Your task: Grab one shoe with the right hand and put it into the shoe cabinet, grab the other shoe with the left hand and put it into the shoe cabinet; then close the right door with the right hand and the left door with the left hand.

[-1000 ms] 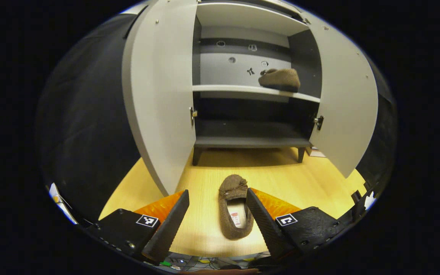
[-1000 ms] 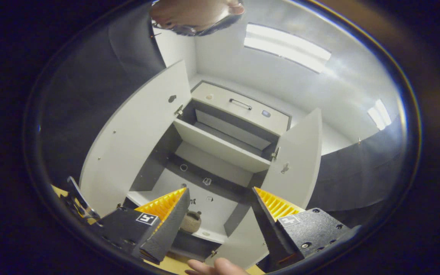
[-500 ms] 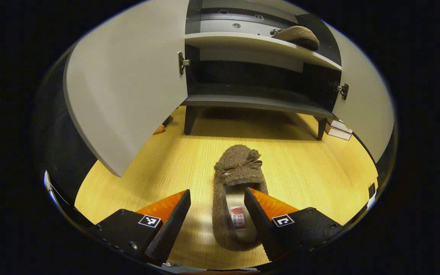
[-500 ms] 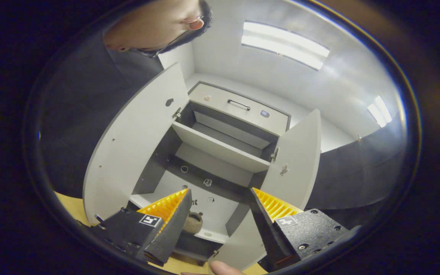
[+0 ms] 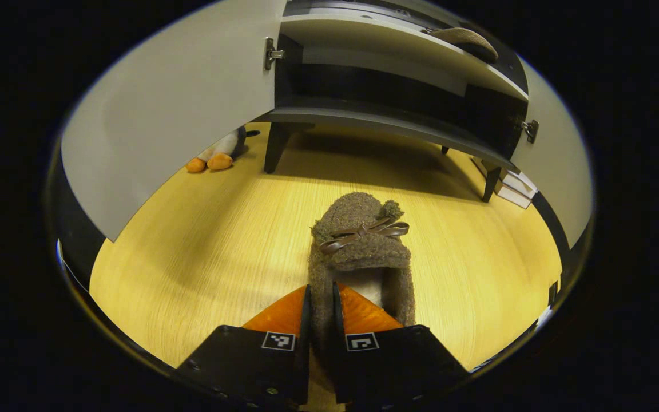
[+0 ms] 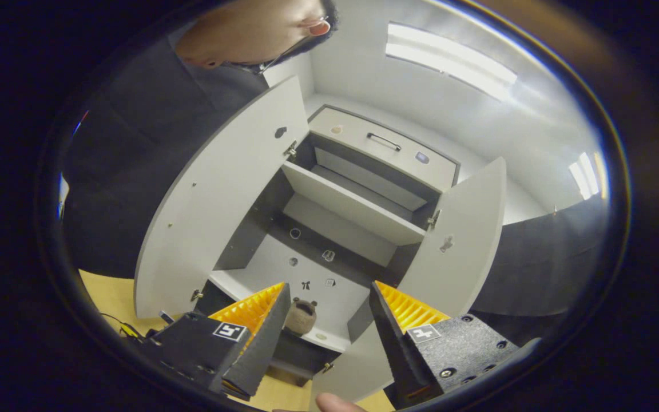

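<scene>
Since the earlier frame the left gripper (image 5: 319, 337) has been lowered and its fingers closed on one thin side wall of the shoe (image 5: 361, 252) lying on the floor (image 5: 203, 252) before the shoe cabinet (image 5: 386, 120), while the right gripper (image 6: 326, 337) is held with fingers open; the soft wall may be judged liable to slip free when lifted.

the slipper (image 5: 361, 252) heel was hidden behind the left gripper (image 5: 320, 309). a plush toy (image 5: 215, 157) sat half behind the left door (image 5: 175, 114). the shelved slipper (image 5: 467, 40) was cut off.

Warm dim floor (image 5: 203, 252), glaring ceiling lights (image 6: 449, 57), hazy glare, heavy fisheye bending at edges
</scene>
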`<state>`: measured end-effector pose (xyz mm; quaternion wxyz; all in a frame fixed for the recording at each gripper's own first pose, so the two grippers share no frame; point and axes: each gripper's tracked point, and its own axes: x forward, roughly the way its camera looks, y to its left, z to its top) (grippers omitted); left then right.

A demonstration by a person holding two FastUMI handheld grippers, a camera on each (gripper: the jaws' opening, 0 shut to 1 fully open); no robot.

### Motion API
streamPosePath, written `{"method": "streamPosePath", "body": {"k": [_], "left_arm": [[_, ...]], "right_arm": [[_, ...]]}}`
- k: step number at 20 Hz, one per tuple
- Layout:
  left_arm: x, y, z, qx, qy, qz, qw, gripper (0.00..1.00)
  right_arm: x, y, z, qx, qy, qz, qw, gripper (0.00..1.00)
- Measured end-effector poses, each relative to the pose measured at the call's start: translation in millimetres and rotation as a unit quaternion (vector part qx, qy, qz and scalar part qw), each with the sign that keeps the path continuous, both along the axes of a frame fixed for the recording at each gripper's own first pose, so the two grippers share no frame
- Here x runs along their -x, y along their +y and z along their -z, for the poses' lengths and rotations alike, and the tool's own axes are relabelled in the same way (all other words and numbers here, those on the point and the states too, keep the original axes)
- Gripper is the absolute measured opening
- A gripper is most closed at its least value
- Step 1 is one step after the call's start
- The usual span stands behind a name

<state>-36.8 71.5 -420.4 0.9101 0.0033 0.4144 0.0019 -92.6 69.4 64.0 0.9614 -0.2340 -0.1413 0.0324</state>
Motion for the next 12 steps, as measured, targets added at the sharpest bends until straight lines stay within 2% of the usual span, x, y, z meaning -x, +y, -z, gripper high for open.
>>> {"method": "streamPosePath", "body": {"k": [1, 2, 5, 6, 9, 12], "left_arm": [[1.3, -0.3, 0.0, -0.016, 0.004, 0.006, 1.000, 0.08], [0.8, -0.7, 0.5, -0.028, 0.006, 0.011, 1.000, 0.05], [-0.9, -1.5, -1.4, -0.030, 0.005, 0.024, 0.999, 0.04], [-1.9, -0.8, -3.5, -0.017, 0.008, 0.015, 1.000, 0.04], [-14.7, -0.5, -26.2, -0.004, -0.004, 0.002, 1.000, 0.04], [-33.2, -6.7, -64.1, 0.011, -0.034, -0.002, 0.999, 0.04]], "right_arm": [[-1.7, 1.3, 4.1, 0.000, 0.005, -0.001, 1.000, 0.91], [-3.6, 1.7, 7.3, 0.001, 0.009, 0.000, 1.000, 0.91], [-8.7, 12.0, 26.5, 0.030, 0.049, -0.011, 0.998, 0.85], [-9.8, 13.0, 29.9, 0.036, 0.056, -0.014, 0.998, 0.77], [-13.7, 15.5, 38.8, 0.014, 0.073, -0.024, 0.997, 0.75], [-22.8, 5.9, 45.7, 0.002, 0.085, -0.015, 0.996, 0.76]]}}
